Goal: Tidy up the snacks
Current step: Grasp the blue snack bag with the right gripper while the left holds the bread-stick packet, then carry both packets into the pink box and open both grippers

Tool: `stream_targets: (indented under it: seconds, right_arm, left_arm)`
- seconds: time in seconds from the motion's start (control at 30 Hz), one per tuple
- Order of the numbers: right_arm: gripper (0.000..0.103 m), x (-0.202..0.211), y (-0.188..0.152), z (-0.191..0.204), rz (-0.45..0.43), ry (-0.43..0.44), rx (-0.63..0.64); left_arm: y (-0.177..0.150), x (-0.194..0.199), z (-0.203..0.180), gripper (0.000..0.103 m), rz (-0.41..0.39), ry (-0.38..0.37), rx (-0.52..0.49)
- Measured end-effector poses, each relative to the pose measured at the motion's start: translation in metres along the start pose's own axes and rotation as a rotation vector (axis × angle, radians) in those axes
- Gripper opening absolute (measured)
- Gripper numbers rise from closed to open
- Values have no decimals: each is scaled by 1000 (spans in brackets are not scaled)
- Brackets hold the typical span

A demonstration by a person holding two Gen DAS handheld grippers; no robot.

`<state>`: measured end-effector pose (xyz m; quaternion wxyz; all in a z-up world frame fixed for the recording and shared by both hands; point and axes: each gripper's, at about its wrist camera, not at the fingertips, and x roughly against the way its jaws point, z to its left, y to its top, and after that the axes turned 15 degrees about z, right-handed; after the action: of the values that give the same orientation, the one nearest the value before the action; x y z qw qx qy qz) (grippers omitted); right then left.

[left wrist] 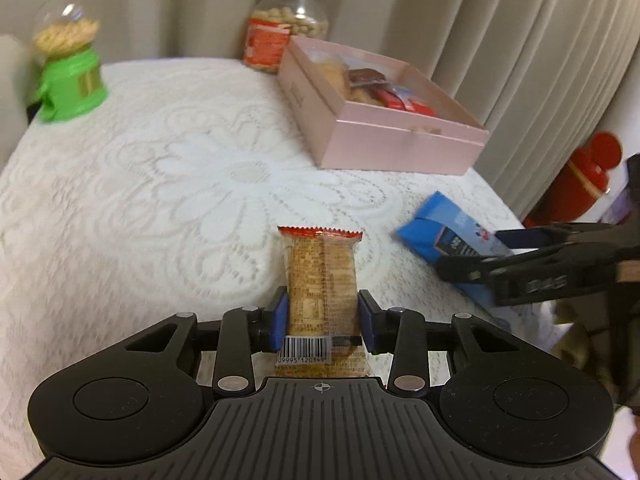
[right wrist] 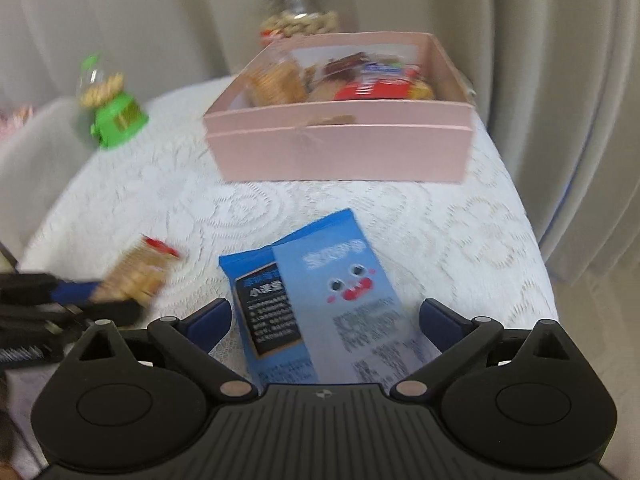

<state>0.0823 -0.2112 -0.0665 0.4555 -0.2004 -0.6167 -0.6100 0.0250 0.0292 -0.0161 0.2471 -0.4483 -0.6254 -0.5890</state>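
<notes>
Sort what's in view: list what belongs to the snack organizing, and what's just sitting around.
Part of the job:
- clear-wrapped biscuit packet with red edge, clamped in left gripper
- blue snack packet with cartoon face, between open right gripper fingers
- pink cardboard box holding snacks

Just lying about:
- green candy dispenser
- gold-lidded glass jar
- red container

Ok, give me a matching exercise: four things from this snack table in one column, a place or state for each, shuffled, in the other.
Things:
1. cracker packet
2. blue packet
3. pink box
4. green dispenser

Places or states:
A. holds assorted snacks
B. clamped in the left gripper
C. far left of the table
D. between the open fingers of the right gripper

Pairs: 1-B, 2-D, 3-A, 4-C
</notes>
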Motion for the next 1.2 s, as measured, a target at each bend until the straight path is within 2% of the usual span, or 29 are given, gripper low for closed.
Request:
stream_targets:
  seconds: [0.13,0.43,0.63,0.87,1.2]
  right_arm:
    - [101,-13,10,23,-7,-62,104]
    - [103,-13,7,20,-27,-30,81]
    - [103,-11,-7,26,-65,-59,59]
    - [103,-7,-15,28,-48,-19,136]
    - [103,-2,-26,24,-59,12,172]
  left_arm:
    - [-4,2,5,41,-5,-27,15]
    - [-7,1,7,44,-21,-65,41]
    - [-11,-1,-1,45,-49,-25,-6]
    - [-10,-2,1,45,-56,-35,-1]
    - [-12,-2,-3,45,-58,-11,-22]
